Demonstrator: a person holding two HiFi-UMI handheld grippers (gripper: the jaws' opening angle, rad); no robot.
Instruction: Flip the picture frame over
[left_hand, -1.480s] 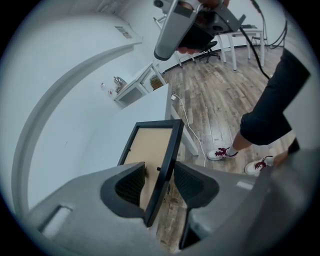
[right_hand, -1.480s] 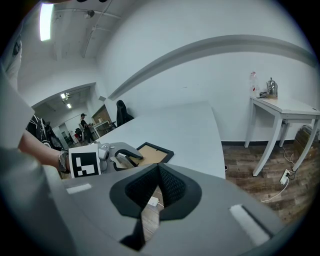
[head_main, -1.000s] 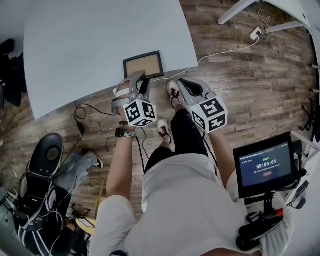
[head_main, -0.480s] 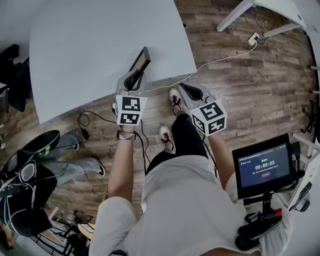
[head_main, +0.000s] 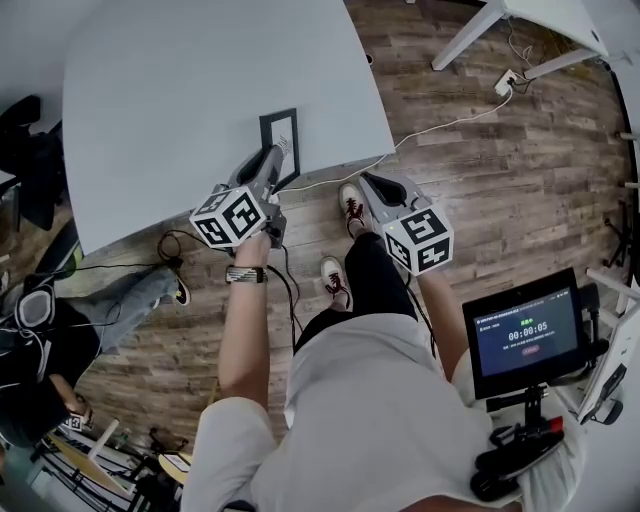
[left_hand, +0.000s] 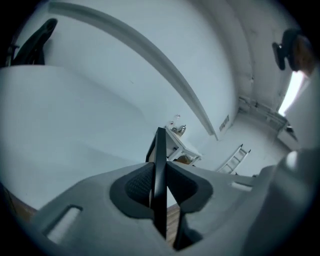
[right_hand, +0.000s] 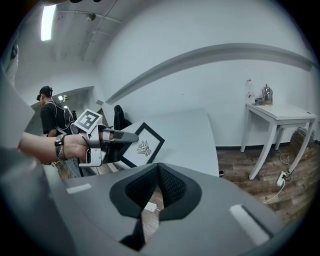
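Jaws of the left gripper (left_hand: 159, 187) are closing, pads pressing on the picture frame (left_hand: 160, 150), which stands edge-on between them. Jaws of the right gripper (right_hand: 158, 186) are together and empty. The frame is held tilted up over the near edge of the table (head_main: 200, 80), printed face showing. Judged status: flip about half done, lay-down remaining. Left gripper rolled sideways; right gripper idle beside the table, angled downward

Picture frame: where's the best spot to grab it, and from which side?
Grab the picture frame by its thin black border, on the edge nearest the person, coming from the table's near side. It is flat and thin, so one finger fits on each face. The left gripper's fingers are closing on that edge, with the frame between them.
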